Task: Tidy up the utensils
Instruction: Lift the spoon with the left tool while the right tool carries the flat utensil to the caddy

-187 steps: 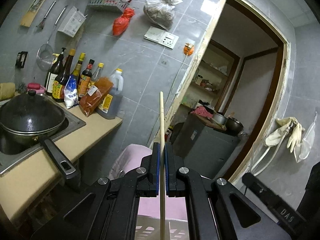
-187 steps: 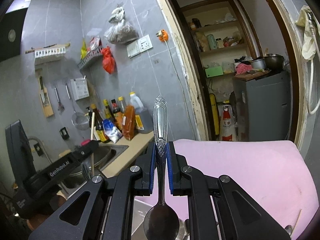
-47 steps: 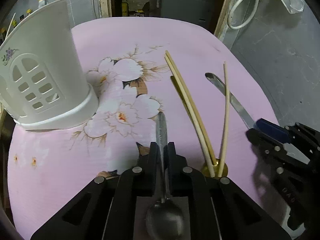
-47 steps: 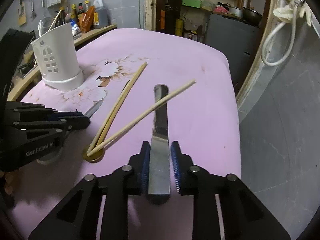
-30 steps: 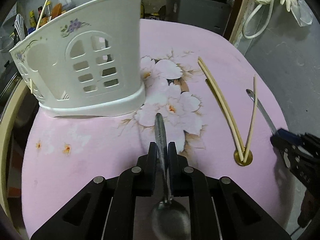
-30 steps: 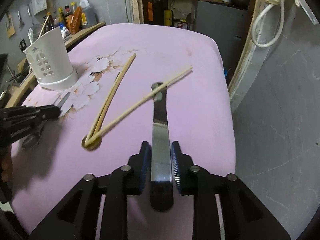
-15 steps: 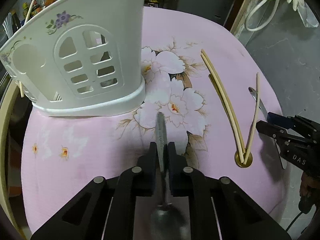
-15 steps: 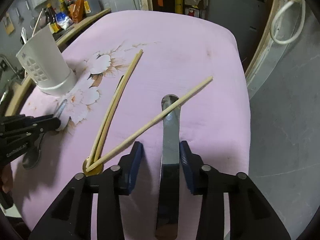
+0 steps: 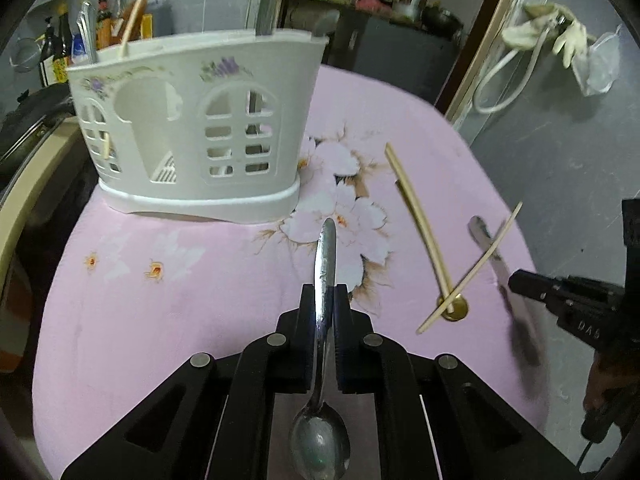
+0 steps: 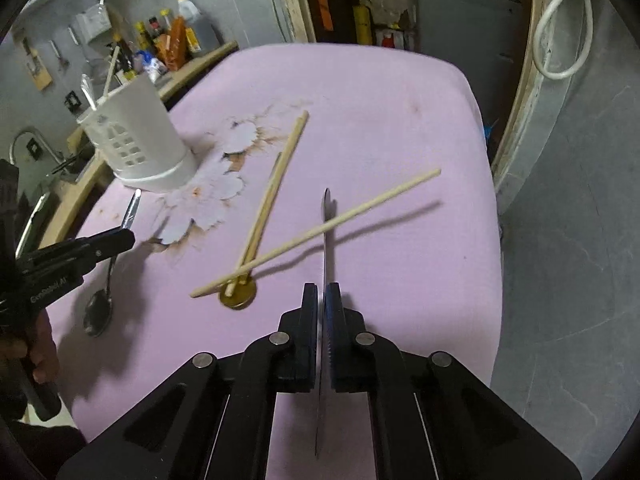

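left wrist view looks down the left gripper [image 9: 324, 292], whose pads are clamped narrow on the handle of a metal spoon [image 9: 325, 264]; the handle tip points ahead past the fingertips and the bowl hangs back under the camera. ahead and to the left of these tongs stands a white utensil holder [image 9: 192, 120] with arched cut-out windows, set on the pink flowered tablecloth [image 9: 160, 300]. a chopstick and some metal handles already stick up out of it. to the right of the left tongs a pair of chopsticks [image 9: 420, 224] lies with its near ends on a small brass disc [image 9: 454, 307], and a single chopstick [image 9: 476, 264] crosses them, its far end propped on a knife [image 9: 486, 244]

right wrist view shows the right gripper [image 10: 321, 292] pinched shut on that knife [image 10: 326, 240], seen edge-on as a thin line between the blue pads, running forward from the fingertips and back under the camera. the single chopstick [image 10: 320, 232] rests across the blade just ahead of the fingertips, slanting from near left to far right. the pair of chopsticks [image 10: 272, 196] and the brass disc [image 10: 238, 298] lie left of these tongs. further left the left gripper [image 10: 120, 240] holds the spoon [image 10: 108, 276] above the cloth, with the utensil holder [image 10: 136, 136] beyond it
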